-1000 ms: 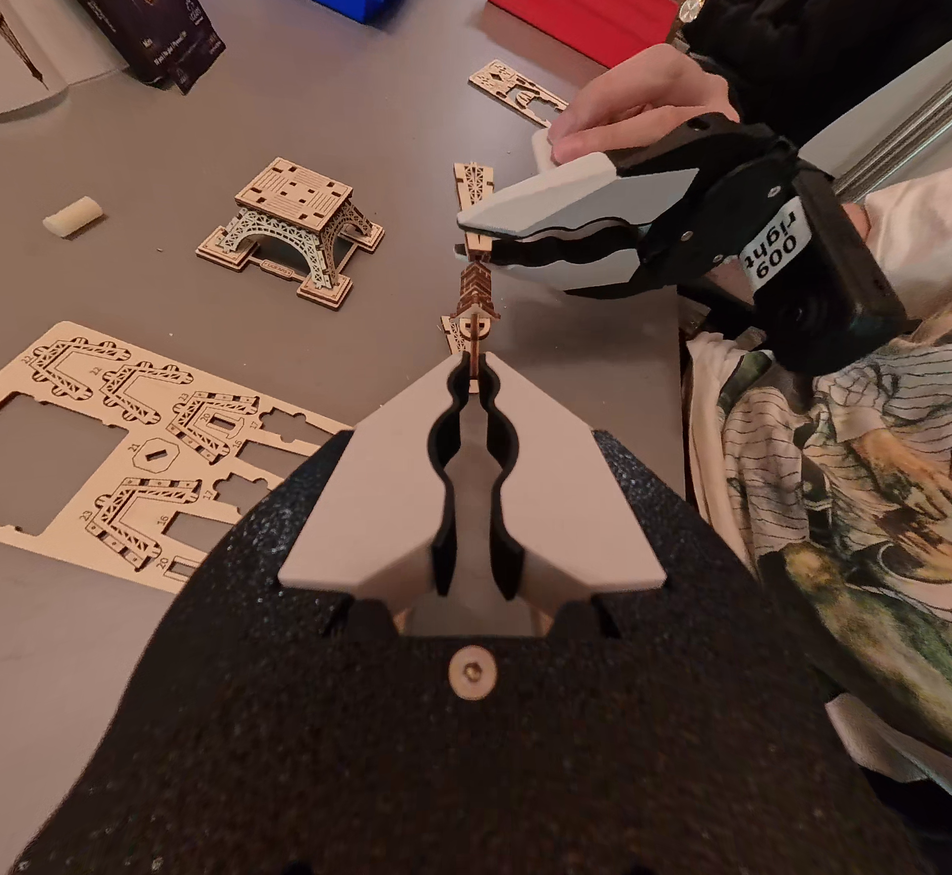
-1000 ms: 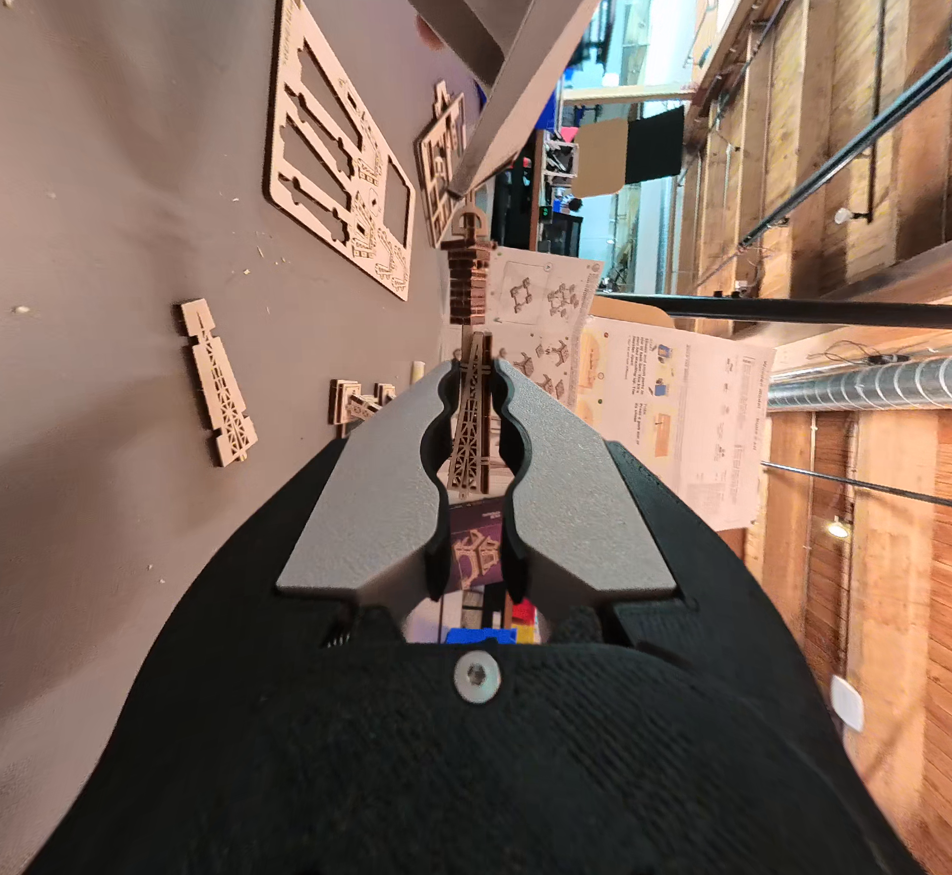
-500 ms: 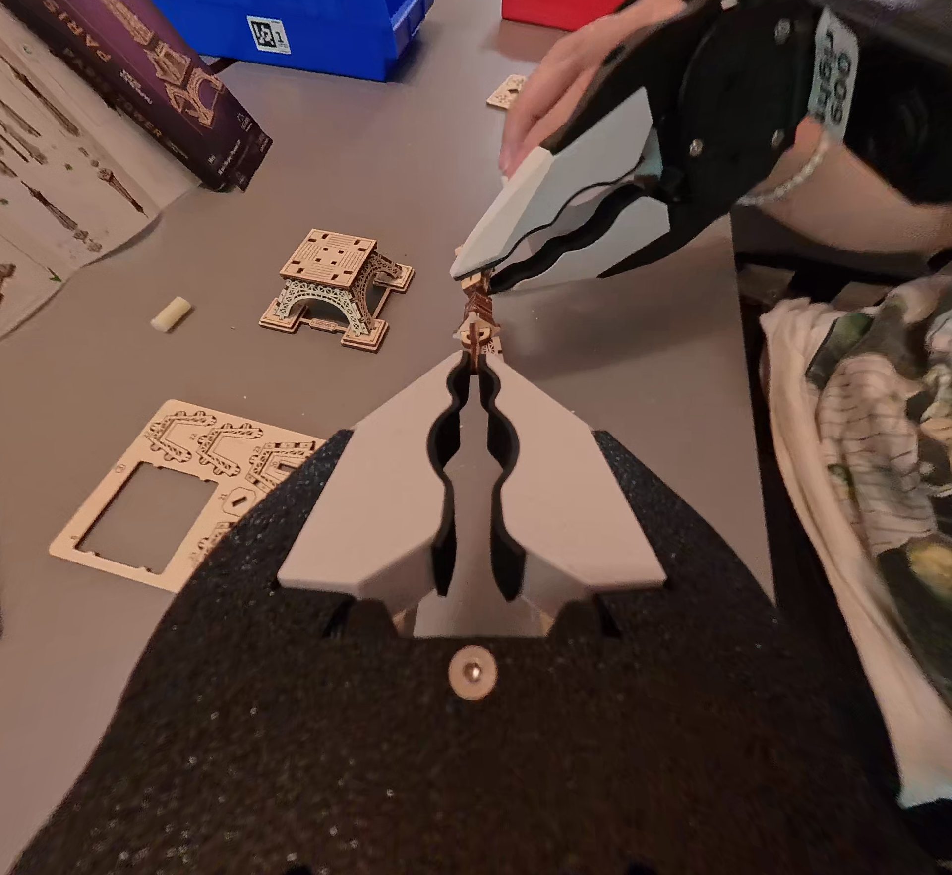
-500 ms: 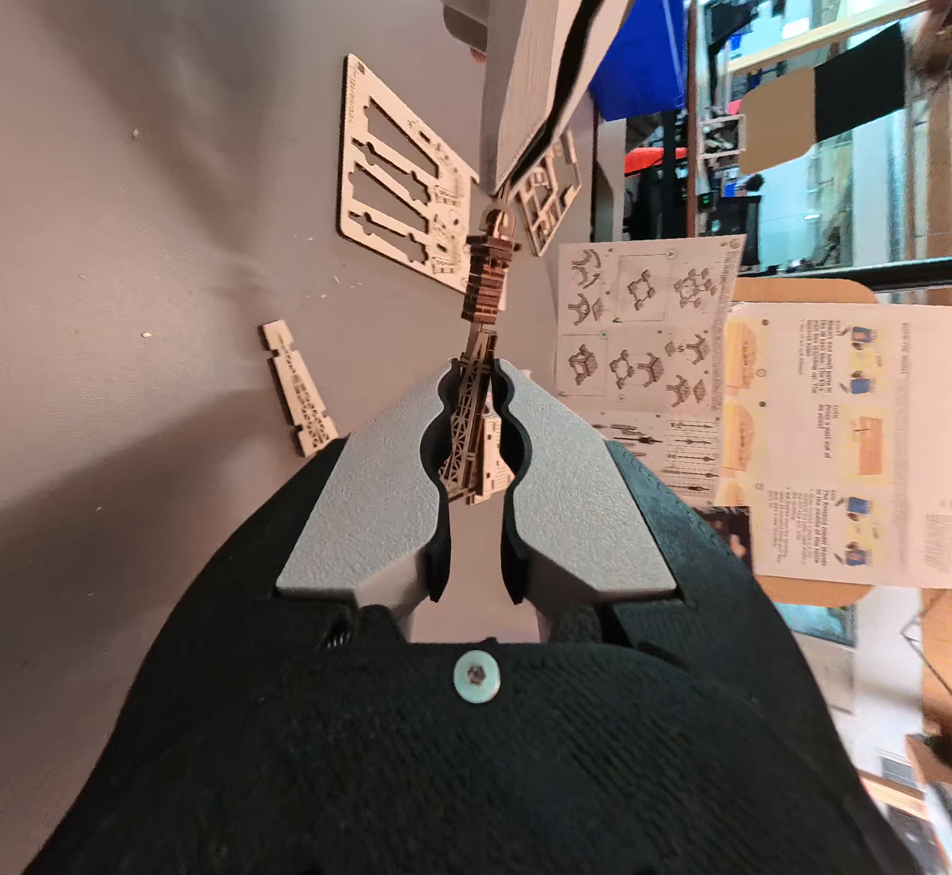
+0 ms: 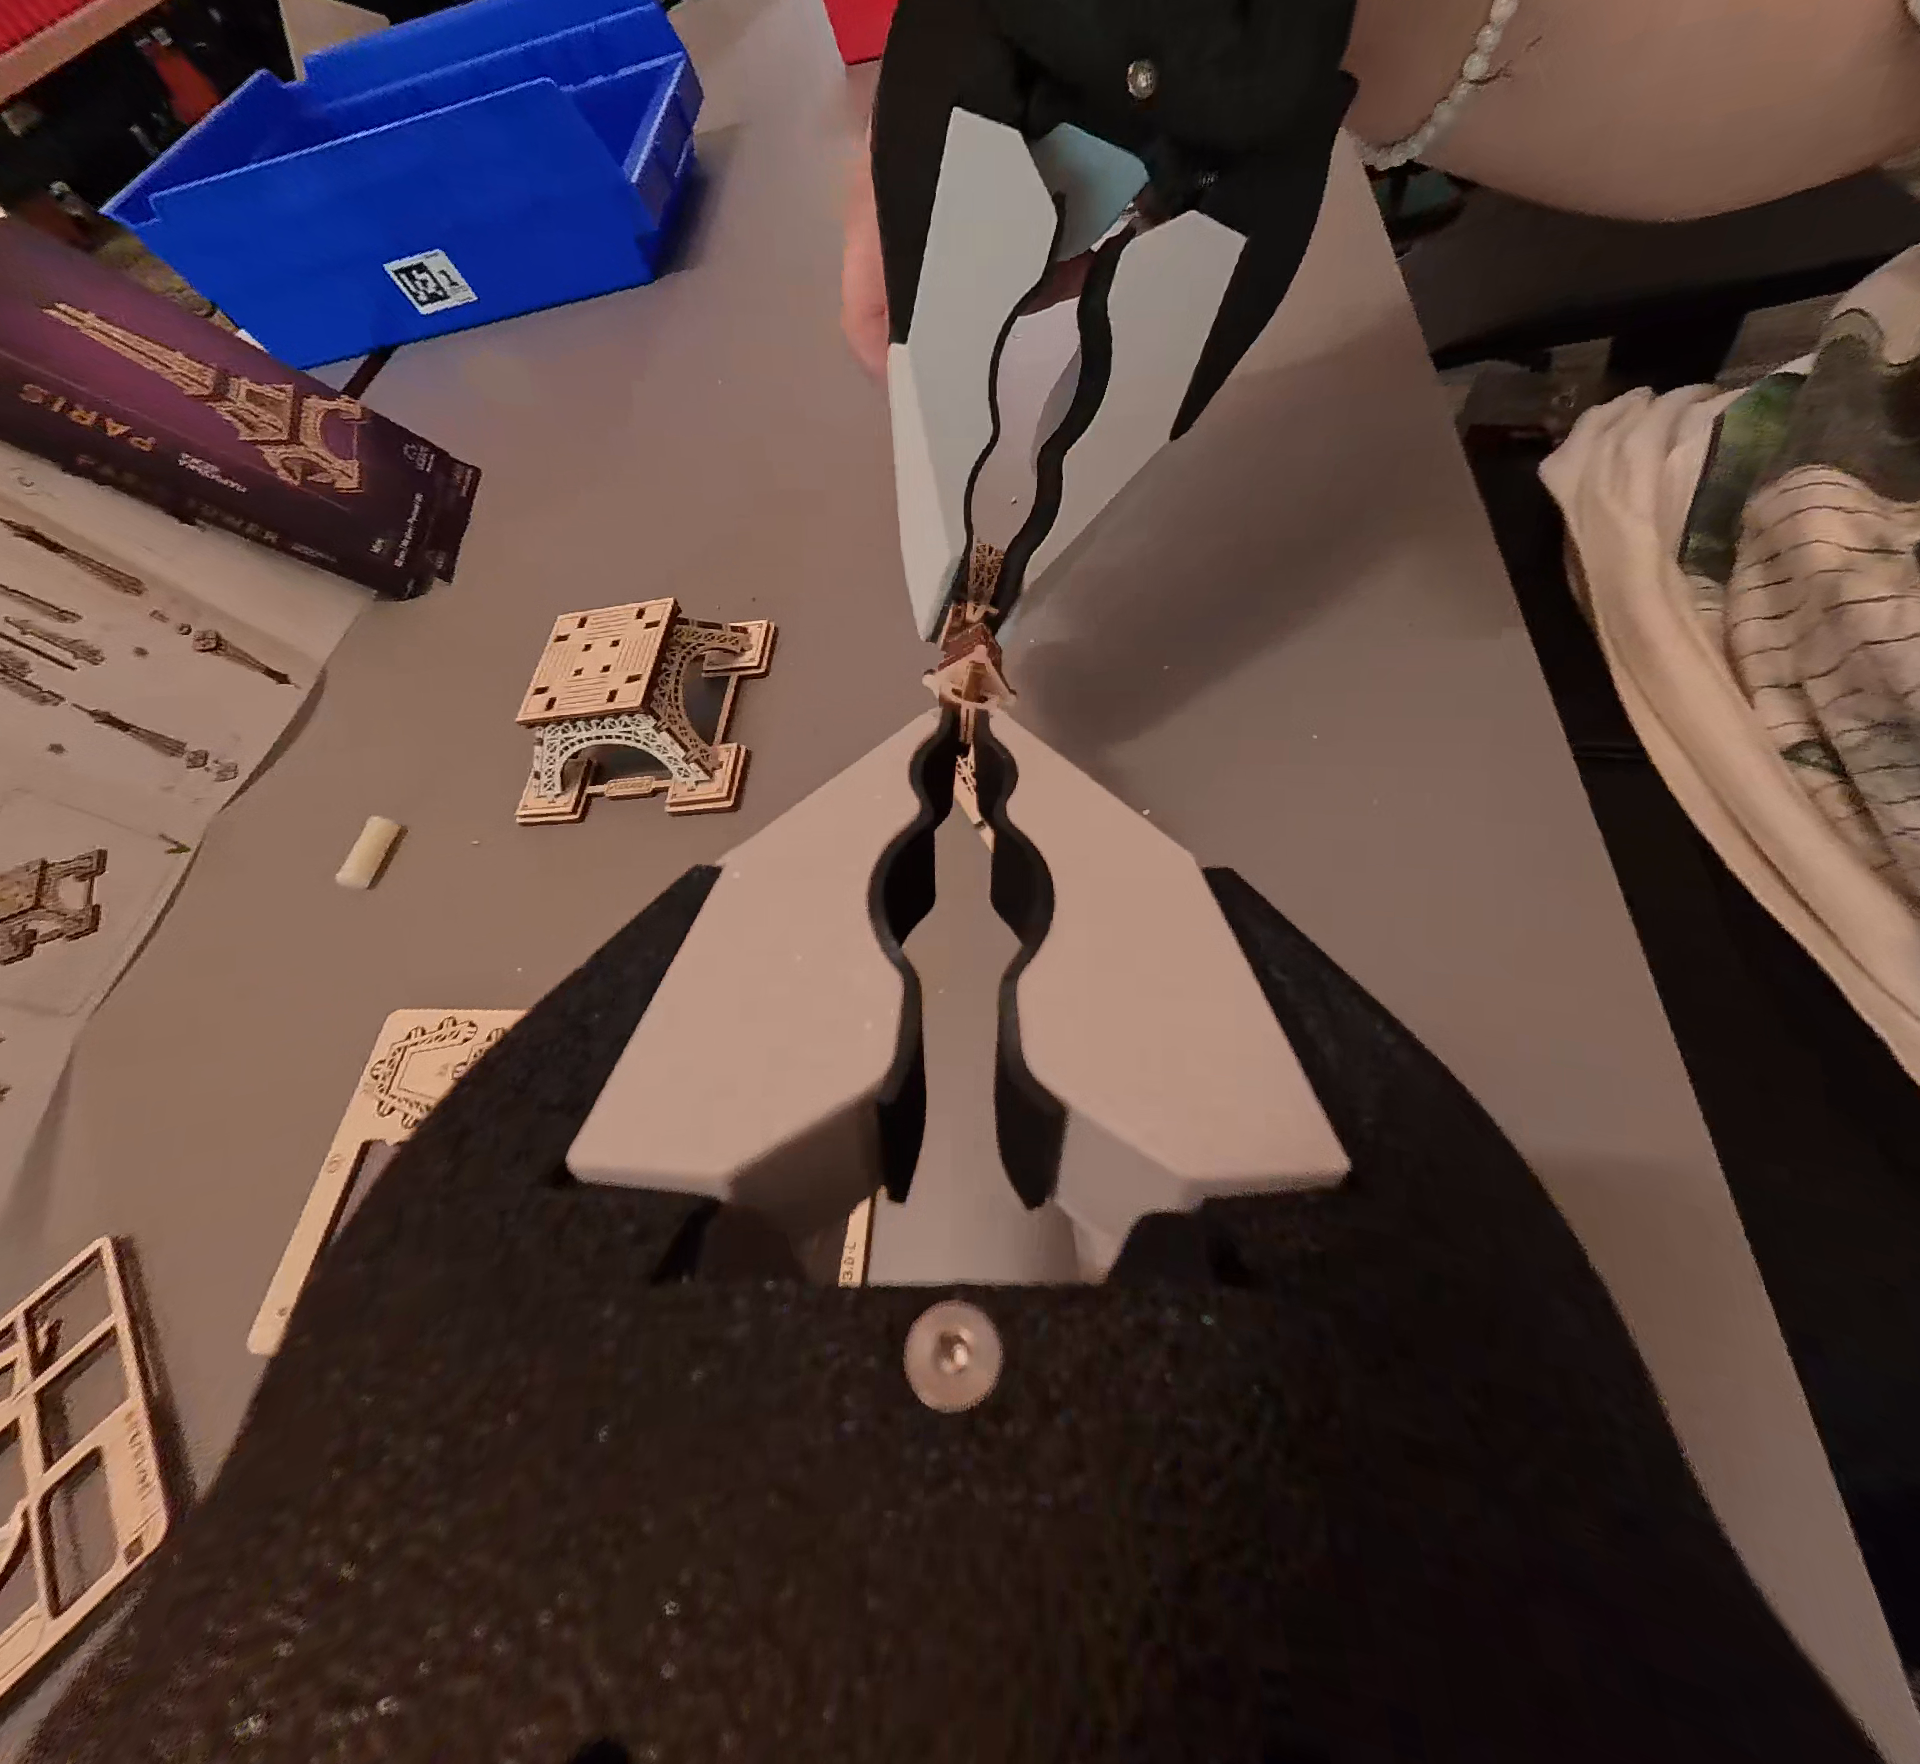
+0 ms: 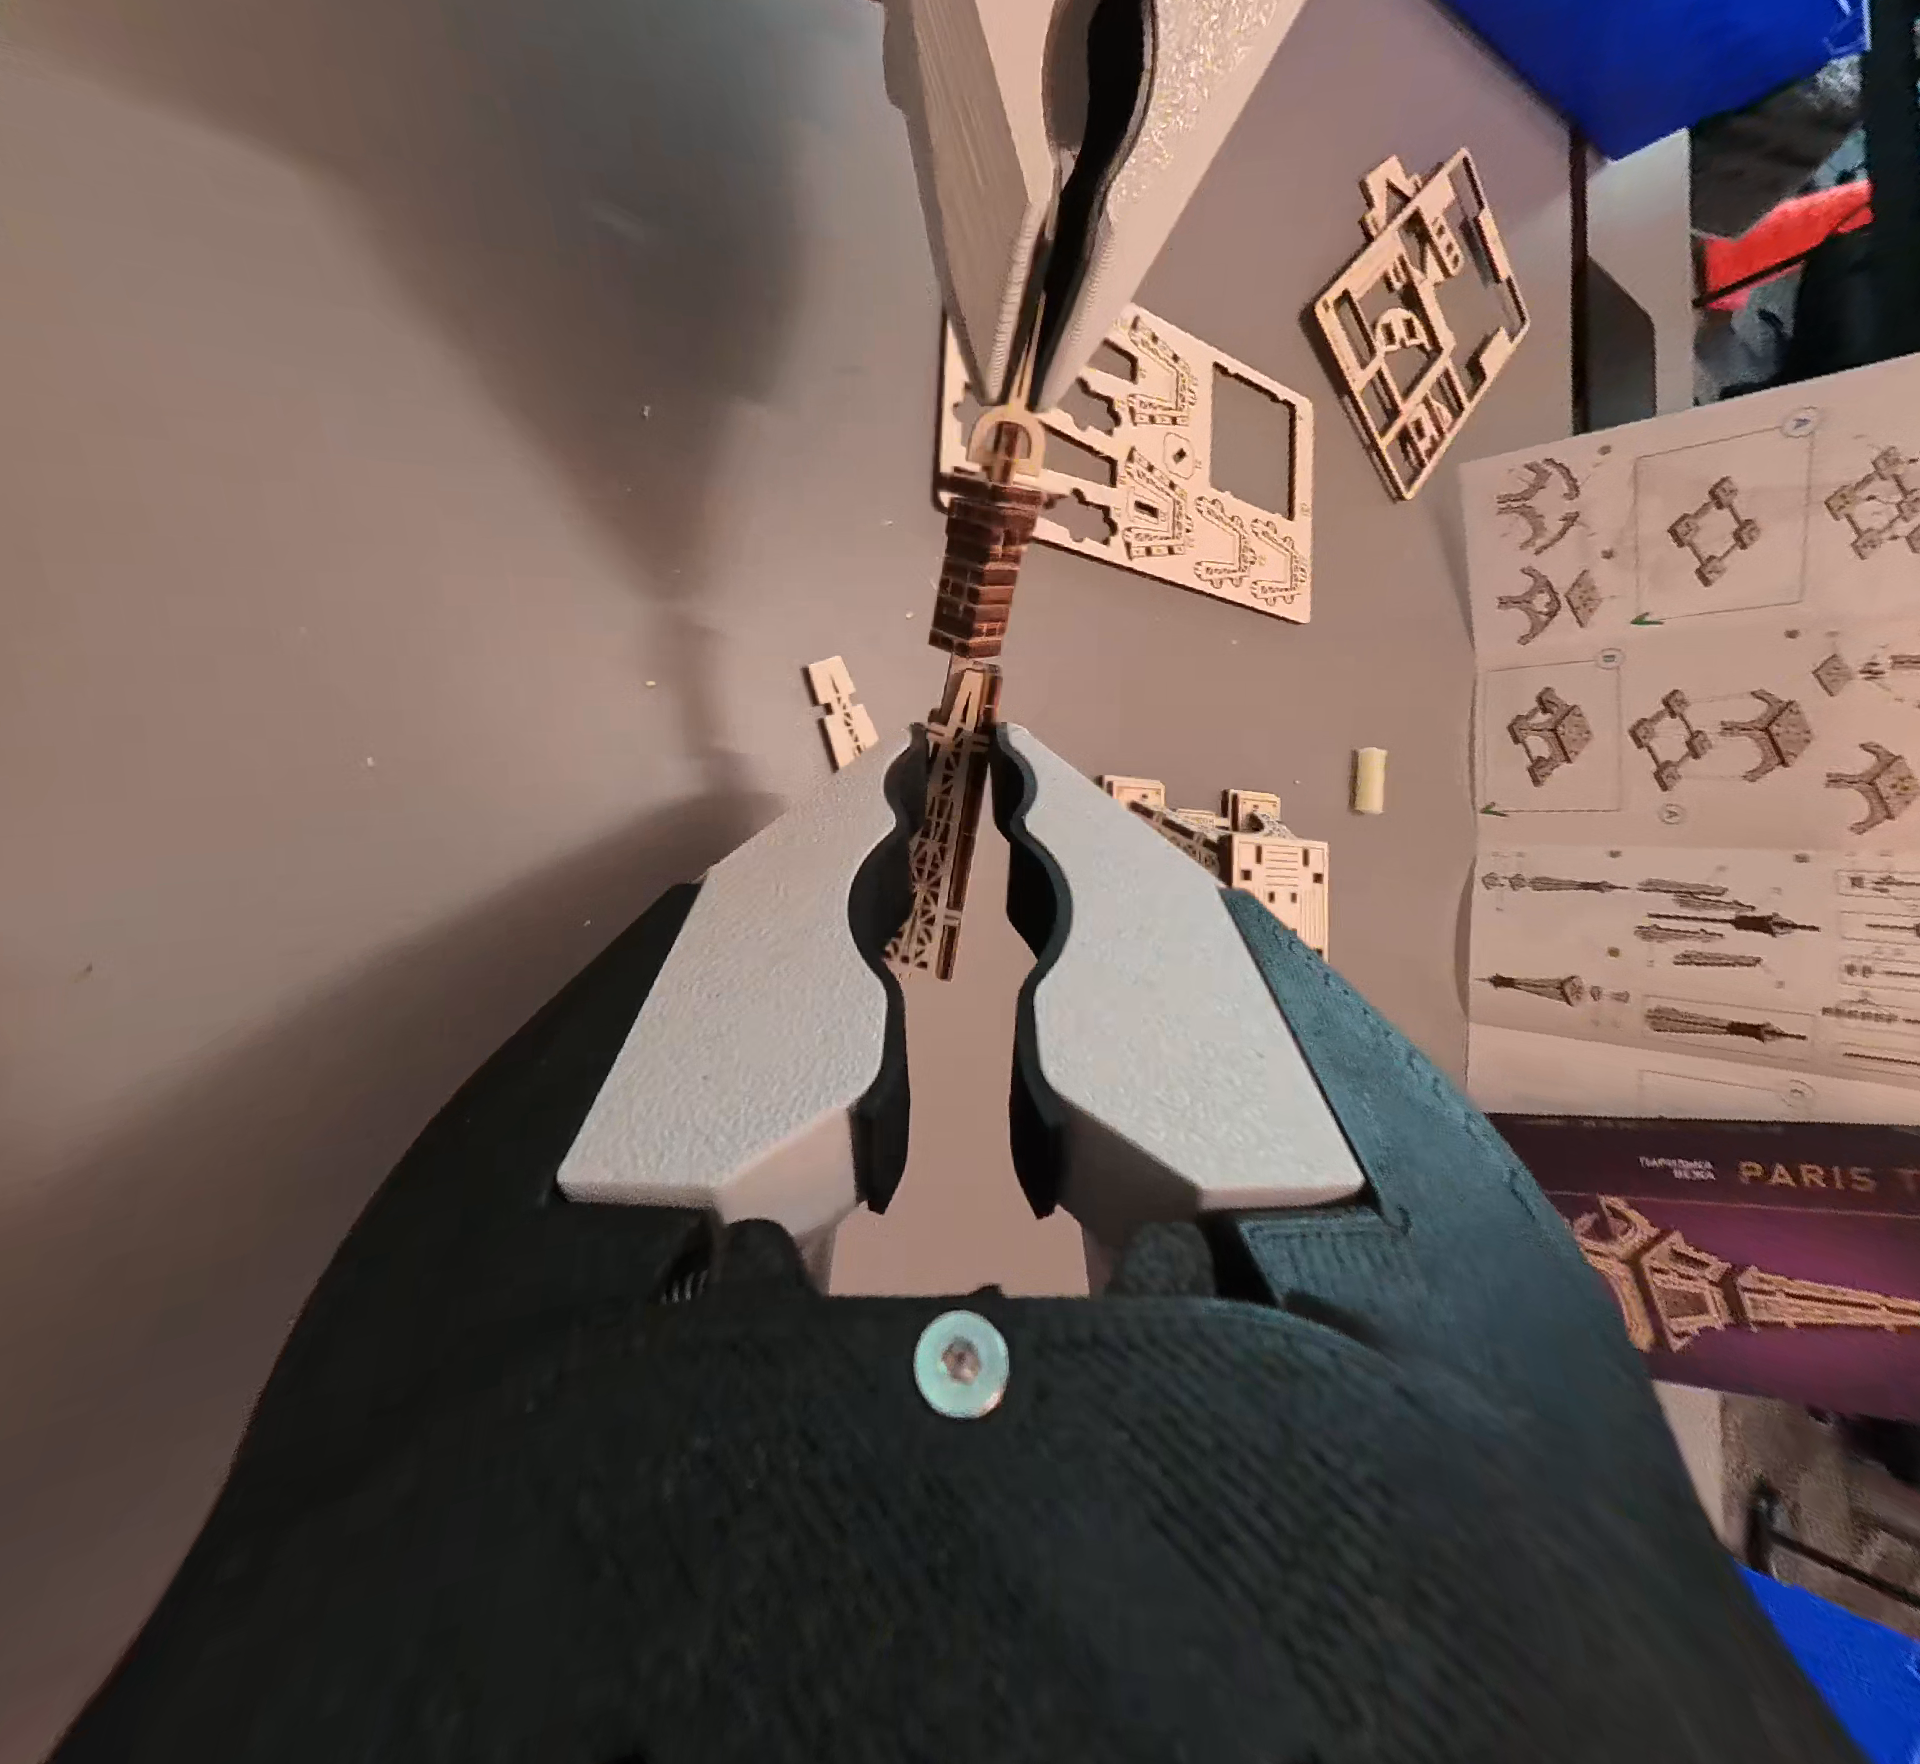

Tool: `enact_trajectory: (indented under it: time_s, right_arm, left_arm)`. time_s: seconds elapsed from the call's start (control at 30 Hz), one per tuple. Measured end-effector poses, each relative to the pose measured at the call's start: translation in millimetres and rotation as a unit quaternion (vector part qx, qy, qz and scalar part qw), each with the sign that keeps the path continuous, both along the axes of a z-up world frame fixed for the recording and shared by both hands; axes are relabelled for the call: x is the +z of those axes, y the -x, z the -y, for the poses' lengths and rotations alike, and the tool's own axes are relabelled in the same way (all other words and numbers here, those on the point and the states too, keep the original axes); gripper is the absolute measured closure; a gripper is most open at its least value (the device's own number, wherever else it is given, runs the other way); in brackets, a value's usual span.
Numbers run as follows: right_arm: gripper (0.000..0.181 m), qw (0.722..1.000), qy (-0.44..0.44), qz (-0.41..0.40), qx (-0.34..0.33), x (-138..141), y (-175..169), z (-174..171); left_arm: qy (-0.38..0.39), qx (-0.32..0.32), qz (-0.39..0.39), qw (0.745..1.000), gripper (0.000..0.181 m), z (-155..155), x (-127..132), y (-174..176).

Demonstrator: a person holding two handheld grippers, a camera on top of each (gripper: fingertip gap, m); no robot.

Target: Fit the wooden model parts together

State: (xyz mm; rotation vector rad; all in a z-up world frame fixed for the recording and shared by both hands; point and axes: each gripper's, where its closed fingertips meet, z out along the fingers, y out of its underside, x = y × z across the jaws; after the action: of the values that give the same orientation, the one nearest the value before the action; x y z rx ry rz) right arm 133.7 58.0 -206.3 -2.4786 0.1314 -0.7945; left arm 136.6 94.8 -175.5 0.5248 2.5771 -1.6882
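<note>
Above the counter (image 5: 1195,779), the right hand-held gripper (image 6: 951,748) pinches the lattice spire (image 6: 940,862), the left hand-held gripper (image 5: 961,727) grips the top piece (image 6: 982,571). They're touching end to end (not clearly seated); the tower base (image 5: 634,717) waits, unattached.

A: How are the grippers built?
B: On the left gripper (image 5: 961,738), pale grey fingers (image 5: 769,997) with wavy black pads are set in a rough black body, fastened by one silver screw (image 5: 953,1368).
A: And the right gripper (image 6: 951,743)?
B: The same; a pearl bracelet (image 5: 1486,21) is worn.
</note>
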Motion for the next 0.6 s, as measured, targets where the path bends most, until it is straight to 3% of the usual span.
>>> enact_trajectory:
  time_s: [0.2,0.3,0.6]
  right_arm:
    - [0.172,1.0,-0.001,-0.019,0.02,1,6,2]
    - [0.172,1.0,0.01,-0.012,0.021,0,6,1]
    - [0.172,0.993,-0.094,-0.028,-0.058,14,-8,4]
  left_arm:
    - [0.005,-0.005,0.031,0.999,0.18,3,2,3]
    - [0.013,0.0,0.008,1.0,0.18,5,5,2]
    - [0.059,0.044,-0.059,0.996,0.18,10,20,-12]
